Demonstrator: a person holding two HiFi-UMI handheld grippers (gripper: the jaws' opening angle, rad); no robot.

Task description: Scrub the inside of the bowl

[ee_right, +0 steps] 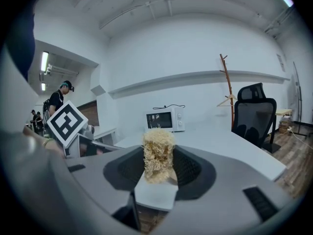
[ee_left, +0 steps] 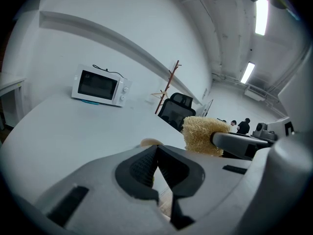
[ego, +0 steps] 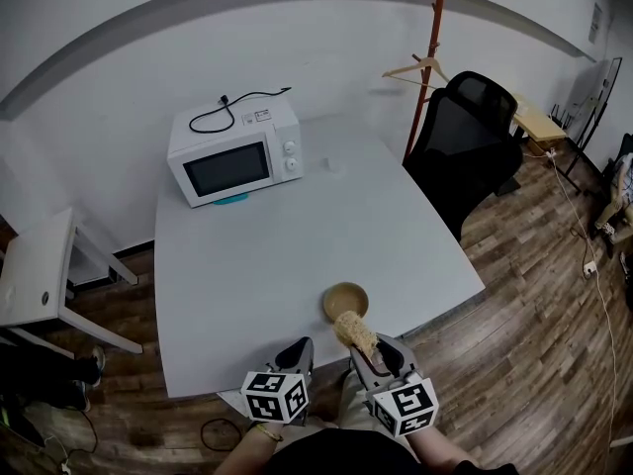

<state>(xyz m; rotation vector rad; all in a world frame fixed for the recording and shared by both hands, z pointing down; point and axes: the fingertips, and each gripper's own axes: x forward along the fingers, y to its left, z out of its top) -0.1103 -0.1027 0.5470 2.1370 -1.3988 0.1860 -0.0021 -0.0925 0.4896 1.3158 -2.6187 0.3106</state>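
A small tan bowl [ego: 345, 300] rests on the grey table [ego: 277, 255] near its front edge; only its rim [ee_left: 151, 142] peeks over my left gripper. My right gripper [ego: 368, 349] hovers just in front of the bowl, shut on a straw-coloured loofah scrubber [ego: 356, 333] that stands upright between its pads [ee_right: 158, 155]. The scrubber [ee_left: 204, 134] also shows to the right in the left gripper view. My left gripper [ego: 295, 353] hangs at the table's front edge, left of the bowl, its jaws shut and empty [ee_left: 155, 168].
A white microwave [ego: 235, 152] with its cord on top stands at the table's back left. A black office chair [ego: 467, 144] and a wooden coat stand [ego: 427, 62] are at the back right. A white side table [ego: 40, 280] is on the left.
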